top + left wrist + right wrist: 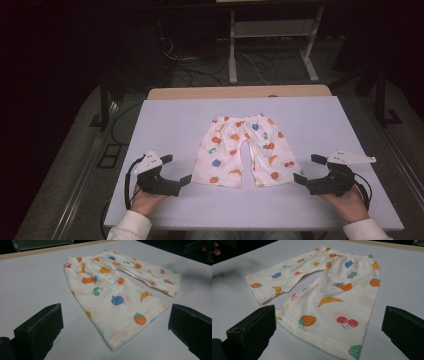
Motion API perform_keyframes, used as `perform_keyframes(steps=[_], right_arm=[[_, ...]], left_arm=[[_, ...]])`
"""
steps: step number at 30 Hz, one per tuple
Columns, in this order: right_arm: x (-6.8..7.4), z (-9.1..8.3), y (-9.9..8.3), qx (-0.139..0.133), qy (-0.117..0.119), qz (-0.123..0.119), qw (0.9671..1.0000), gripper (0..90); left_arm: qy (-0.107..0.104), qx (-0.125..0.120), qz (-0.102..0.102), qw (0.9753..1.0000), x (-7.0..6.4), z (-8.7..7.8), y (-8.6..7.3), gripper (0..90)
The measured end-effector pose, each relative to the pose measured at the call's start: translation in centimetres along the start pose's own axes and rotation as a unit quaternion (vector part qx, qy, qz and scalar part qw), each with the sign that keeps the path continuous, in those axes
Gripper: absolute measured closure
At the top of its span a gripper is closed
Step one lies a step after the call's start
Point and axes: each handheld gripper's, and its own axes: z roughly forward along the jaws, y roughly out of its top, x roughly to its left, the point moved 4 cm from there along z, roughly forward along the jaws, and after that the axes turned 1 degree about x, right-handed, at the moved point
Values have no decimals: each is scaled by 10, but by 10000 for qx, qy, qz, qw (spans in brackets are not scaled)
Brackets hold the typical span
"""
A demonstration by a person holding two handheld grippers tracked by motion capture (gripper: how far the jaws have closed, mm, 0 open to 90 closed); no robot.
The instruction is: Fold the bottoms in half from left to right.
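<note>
Hands at the near table edge, left gripper [179, 171] and right gripper [303, 169] both with jaws wide apart, fruit-print shorts [244, 151] flat between them on the white table [165, 120], no readable writing, cables [250, 62] on the floor beyond.

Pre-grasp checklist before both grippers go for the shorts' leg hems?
1. Shorts spread flat on the table, legs toward the person: ok.
2. Left gripper open, holding nothing: ok.
3. Right gripper open, holding nothing: ok.
4. Left gripper lined up with the near leg hem, which lies between its jaws: ok.
5. Right gripper lined up with the other leg hem: ok.
6. Hems lying single-layer, with no fold underneath: cannot tell.
</note>
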Motion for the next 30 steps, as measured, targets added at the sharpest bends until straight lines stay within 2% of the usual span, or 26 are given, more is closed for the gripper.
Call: perform_keyframes(steps=[16, 22, 30], right_arm=[[4, 3, 2, 56, 61, 25, 10000, 0], [7, 6, 7, 127, 113, -31, 9999, 0], [8, 10, 15, 182, 210, 19, 9996, 0]], left_arm=[[-17, 4, -22, 10000, 0, 0, 0, 0], [8, -1, -34, 10000, 0, 0, -1, 0], [14, 3, -45, 10000, 0, 0, -1, 0]])
